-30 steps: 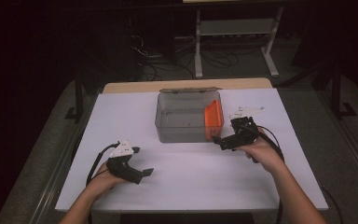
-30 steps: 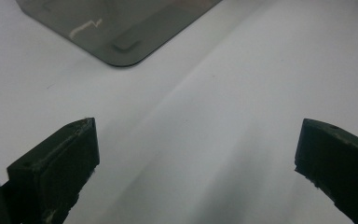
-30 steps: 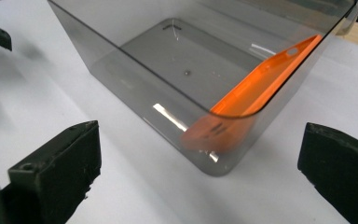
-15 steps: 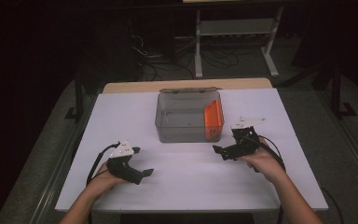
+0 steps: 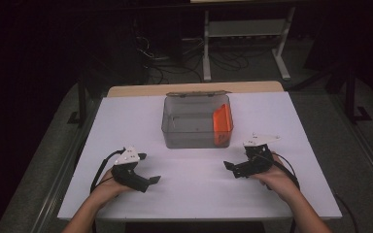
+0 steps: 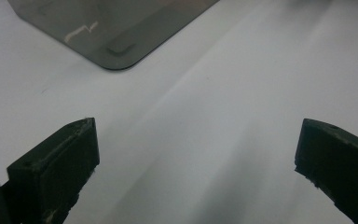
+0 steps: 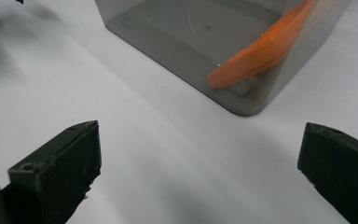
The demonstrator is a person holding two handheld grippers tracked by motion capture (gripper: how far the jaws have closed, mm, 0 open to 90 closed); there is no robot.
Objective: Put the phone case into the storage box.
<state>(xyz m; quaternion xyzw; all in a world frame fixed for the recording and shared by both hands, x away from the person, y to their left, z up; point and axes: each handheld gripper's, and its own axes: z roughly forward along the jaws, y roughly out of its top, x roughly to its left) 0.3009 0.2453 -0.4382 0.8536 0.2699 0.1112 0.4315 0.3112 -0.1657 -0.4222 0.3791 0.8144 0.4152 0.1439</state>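
A clear grey plastic box (image 5: 197, 121) stands at the middle of the white table (image 5: 141, 116). An orange flat piece (image 5: 222, 123) leans against the box's right inner wall, seen through the wall in the right gripper view as the orange piece (image 7: 265, 44) in the box (image 7: 177, 32). My right gripper (image 5: 231, 168) rests low on the table, in front of the box's right corner, jaws wide apart with nothing between them. My left gripper (image 5: 151, 181) lies near the front left, open and empty. A corner of the box (image 6: 116, 28) shows ahead of it.
A wooden strip (image 5: 194, 89) runs along the table's far edge. Behind it stand a metal shelf frame (image 5: 245, 36) and tangled cables (image 5: 175, 58) on a dark floor. Bare white table surrounds the box on all sides.
My right gripper has drawn back from the box's right corner toward the front of the table and come down lower. The left gripper has stayed in place.
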